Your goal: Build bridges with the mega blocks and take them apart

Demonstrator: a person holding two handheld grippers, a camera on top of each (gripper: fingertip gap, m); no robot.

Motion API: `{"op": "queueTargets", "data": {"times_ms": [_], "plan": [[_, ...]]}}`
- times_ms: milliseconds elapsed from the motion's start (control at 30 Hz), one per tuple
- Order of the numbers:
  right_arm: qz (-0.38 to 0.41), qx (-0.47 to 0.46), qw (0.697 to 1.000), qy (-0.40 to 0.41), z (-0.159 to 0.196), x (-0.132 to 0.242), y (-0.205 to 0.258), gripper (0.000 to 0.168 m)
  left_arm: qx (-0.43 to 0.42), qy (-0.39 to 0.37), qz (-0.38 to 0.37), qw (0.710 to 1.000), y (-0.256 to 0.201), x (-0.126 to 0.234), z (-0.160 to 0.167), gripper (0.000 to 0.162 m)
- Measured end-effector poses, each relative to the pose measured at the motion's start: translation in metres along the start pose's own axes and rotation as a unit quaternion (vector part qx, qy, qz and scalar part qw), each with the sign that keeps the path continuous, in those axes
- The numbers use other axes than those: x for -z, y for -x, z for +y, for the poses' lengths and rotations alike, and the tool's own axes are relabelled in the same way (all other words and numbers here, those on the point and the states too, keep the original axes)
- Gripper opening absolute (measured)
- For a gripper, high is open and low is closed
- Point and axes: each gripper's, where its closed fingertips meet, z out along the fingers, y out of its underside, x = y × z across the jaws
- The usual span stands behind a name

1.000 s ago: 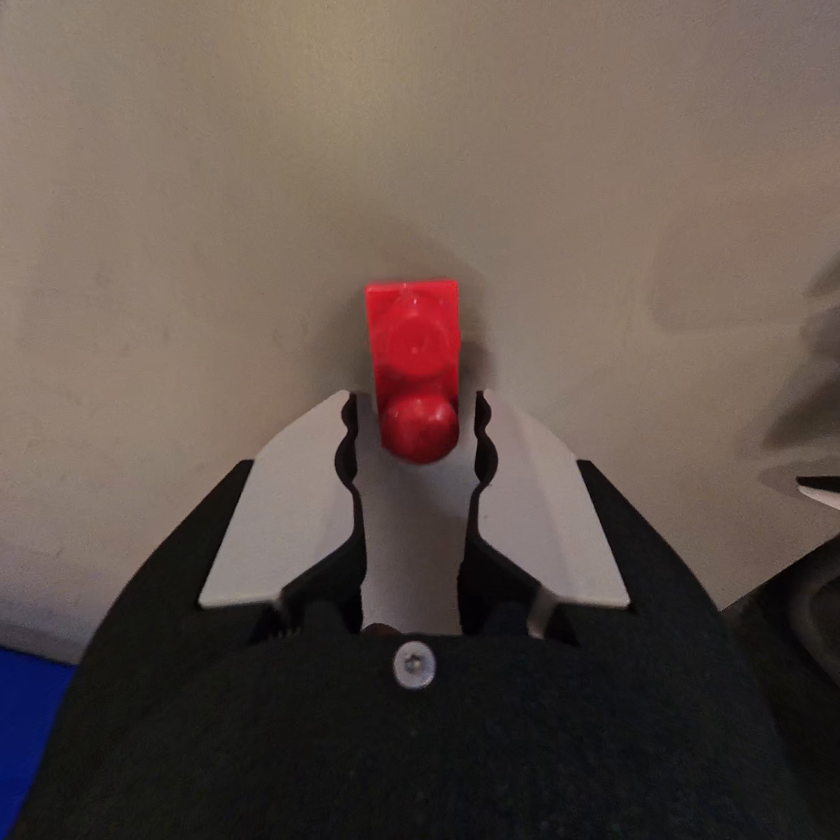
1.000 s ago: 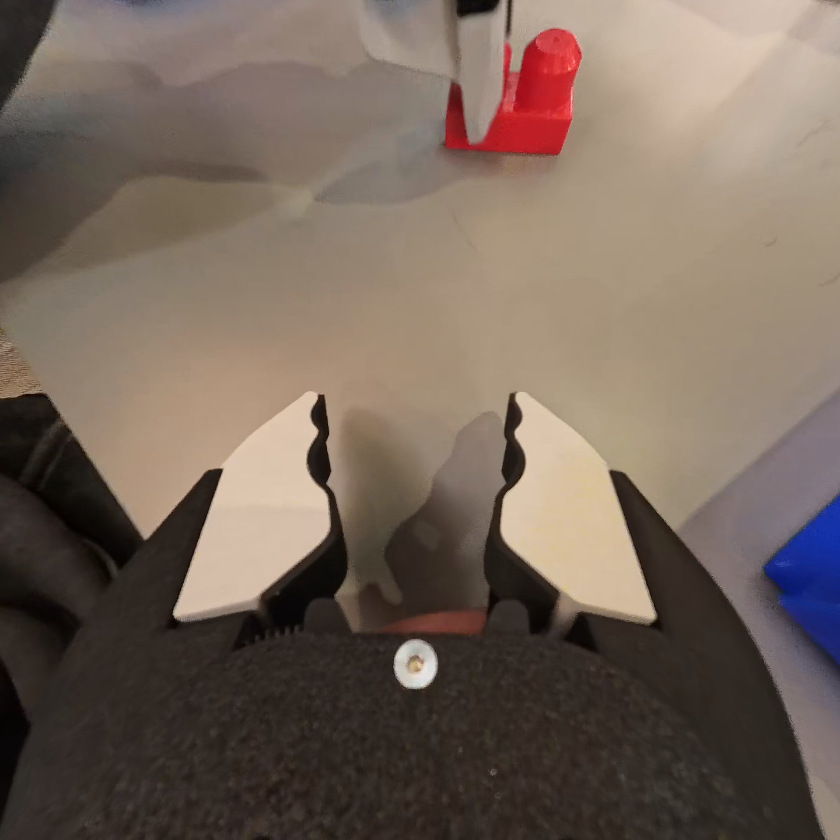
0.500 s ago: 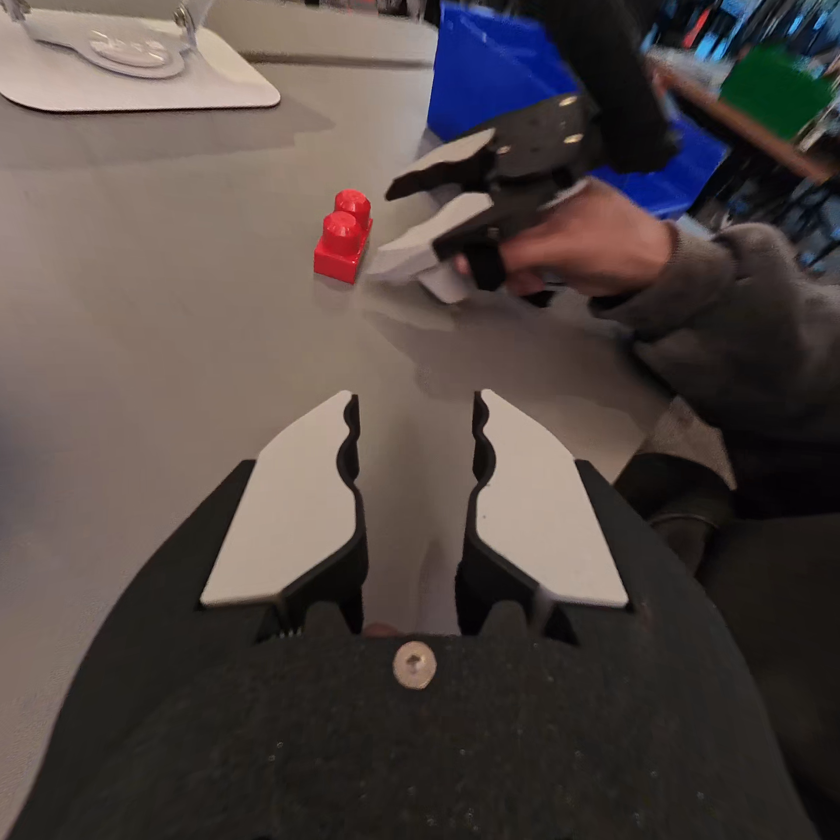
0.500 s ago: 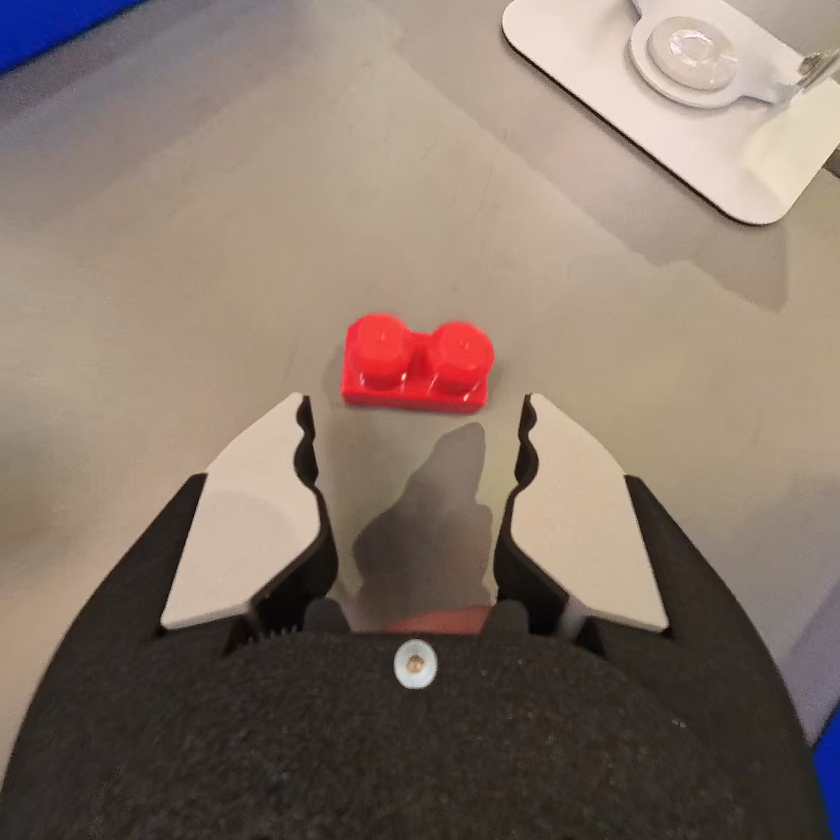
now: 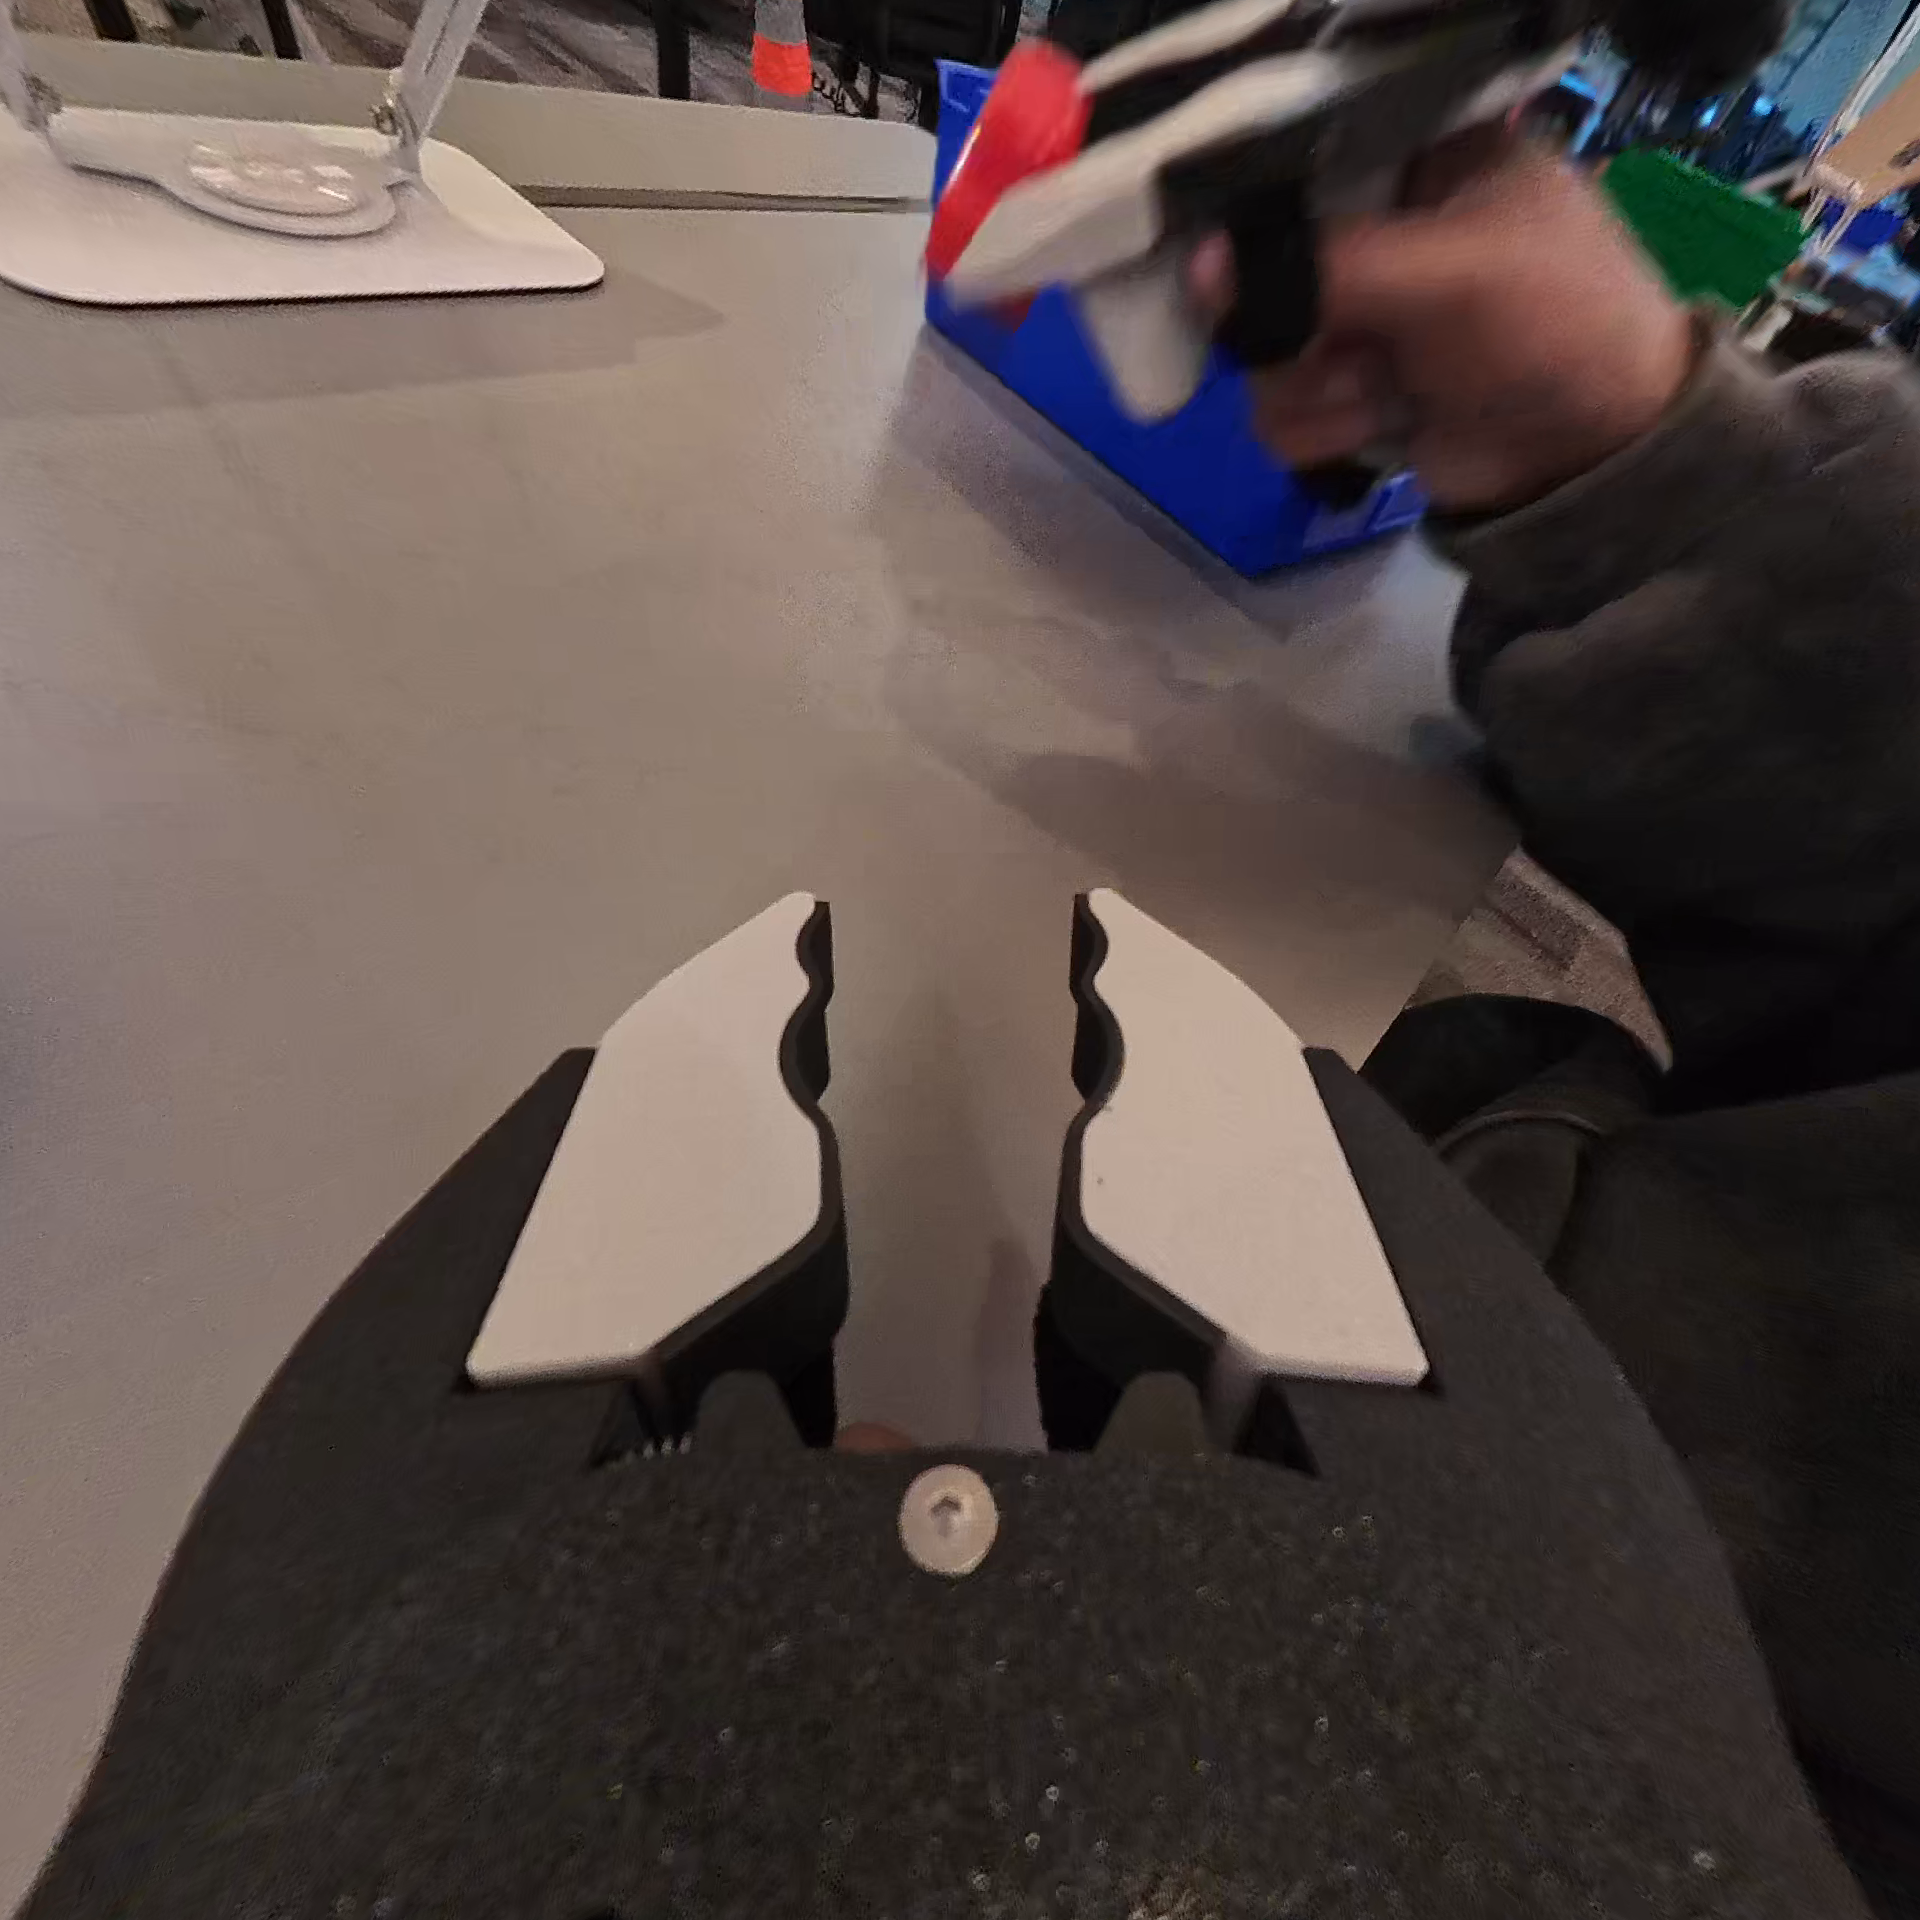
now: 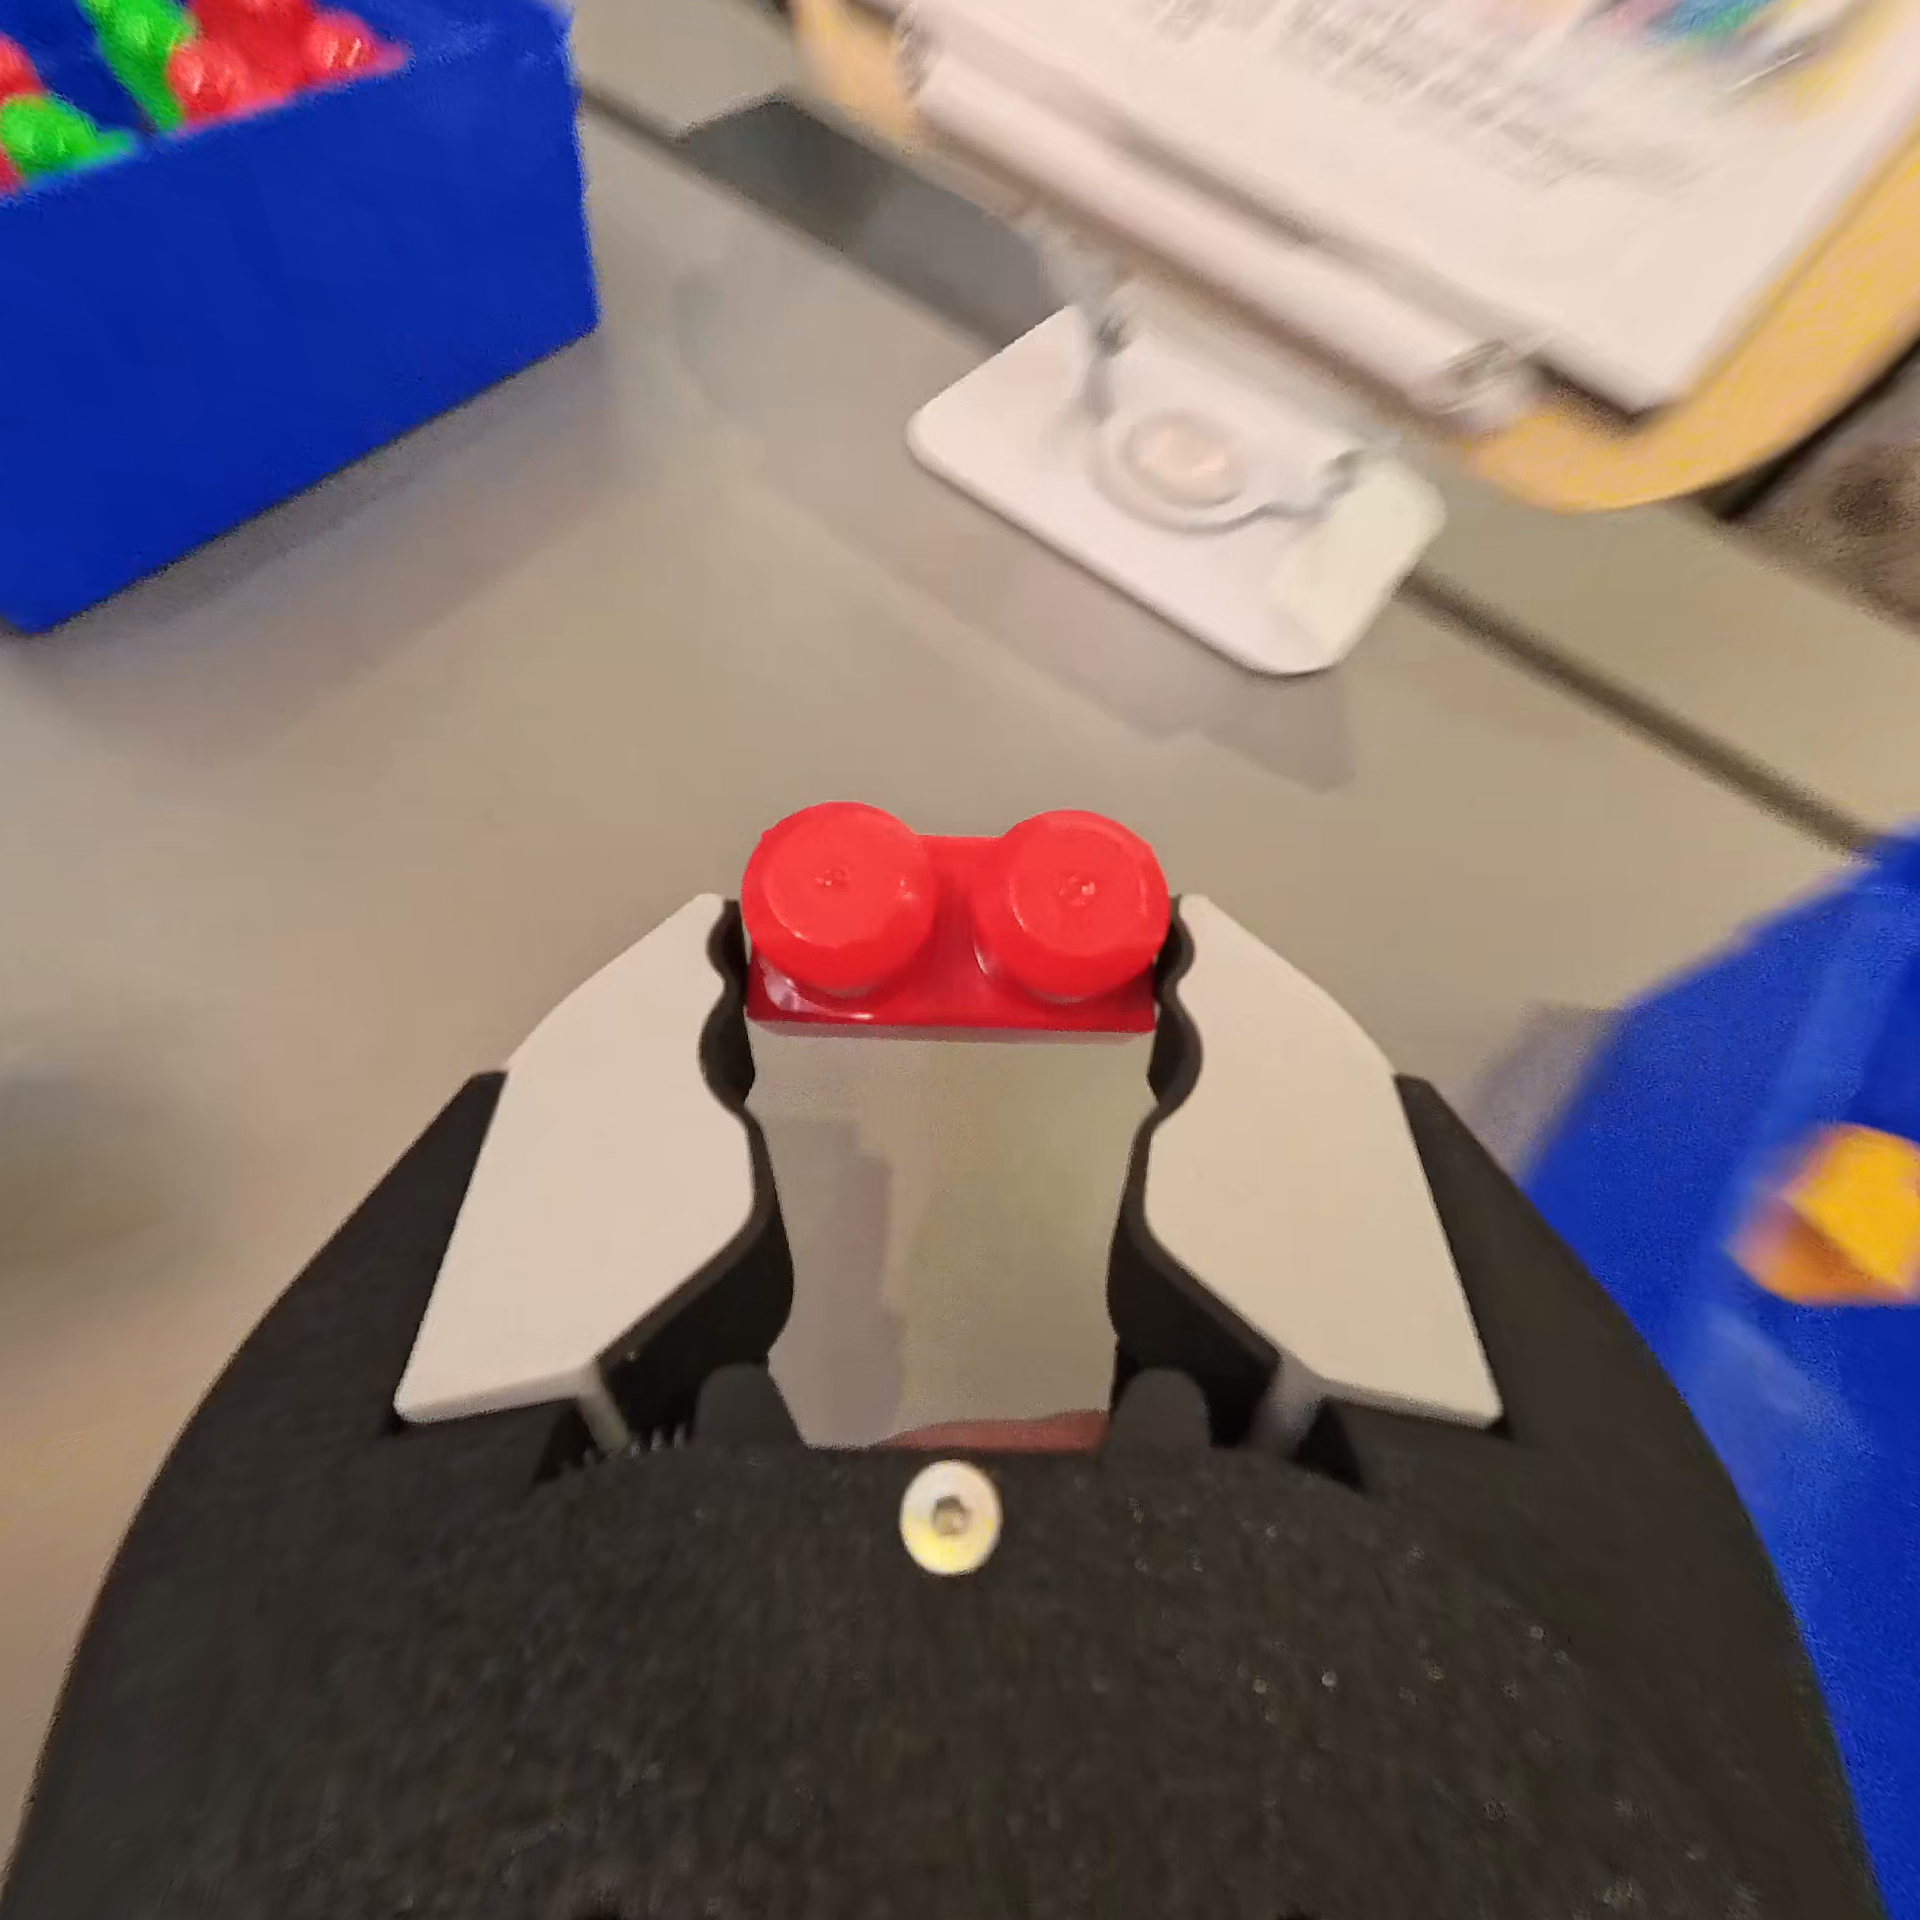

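Note:
My right gripper (image 6: pixel 951 940) is shut on a red two-stud block (image 6: pixel 948 930), gripped by its two ends and lifted off the grey table (image 6: pixel 416 831). The left wrist view shows that gripper (image 5: pixel 1039 208), blurred, high at the upper right with the red block (image 5: pixel 1003 145) in it, above a blue bin (image 5: pixel 1164 436). My left gripper (image 5: pixel 948 930) is open and empty, low over the table (image 5: pixel 468 675) near its front edge.
A blue bin (image 6: pixel 260 291) holding red and green blocks stands at the far left of the right wrist view; a second blue bin (image 6: pixel 1766 1299) is close at the right. A white stand base (image 6: pixel 1174 499) sits behind, also in the left wrist view (image 5: pixel 260 208). A person's sleeve (image 5: pixel 1714 675) is at right.
My left gripper let go of the red block and drew back. My right gripper moved onto the block, shut on its ends and lifted it off the table toward the blue bin.

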Motion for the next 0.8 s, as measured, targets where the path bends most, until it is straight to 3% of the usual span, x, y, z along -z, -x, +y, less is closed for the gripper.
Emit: {"op": "queueTargets", "data": {"times_ms": [100,167,233,333,400,500,633,800], "plan": [[0.103,-0.012,0.994,-0.02,-0.006,0.064,-0.077,0.075,-0.031,0.003,-0.005,1.0,-0.005,-0.003,-0.001,0.043],[0.165,-0.042,0.985,0.007,0.014,0.092,-0.137,0.075,-0.042,0.013,0.0,0.999,-0.008,-0.005,0.001,0.044],[0.217,-0.063,0.97,0.085,0.054,0.1,-0.196,0.075,-0.044,0.013,-0.001,0.999,-0.009,-0.007,0.003,0.044],[0.198,-0.076,0.955,0.206,0.117,0.072,-0.243,0.076,-0.039,0.029,0.014,0.999,-0.014,-0.01,0.008,0.044],[0.151,-0.104,0.946,0.266,0.15,0.046,-0.245,0.076,-0.041,0.028,0.01,0.999,-0.014,-0.011,0.008,0.044],[0.115,-0.124,0.942,0.292,0.171,0.019,-0.238,0.076,-0.046,0.033,-0.001,0.998,-0.013,-0.01,0.009,0.044],[0.091,-0.122,0.953,0.261,0.169,0.001,-0.224,0.071,-0.046,0.032,-0.013,0.998,-0.008,-0.007,0.011,0.044],[0.116,-0.114,0.961,0.225,0.156,0.018,-0.224,0.084,-0.032,0.035,-0.01,0.999,-0.005,-0.006,0.015,0.044]]}}
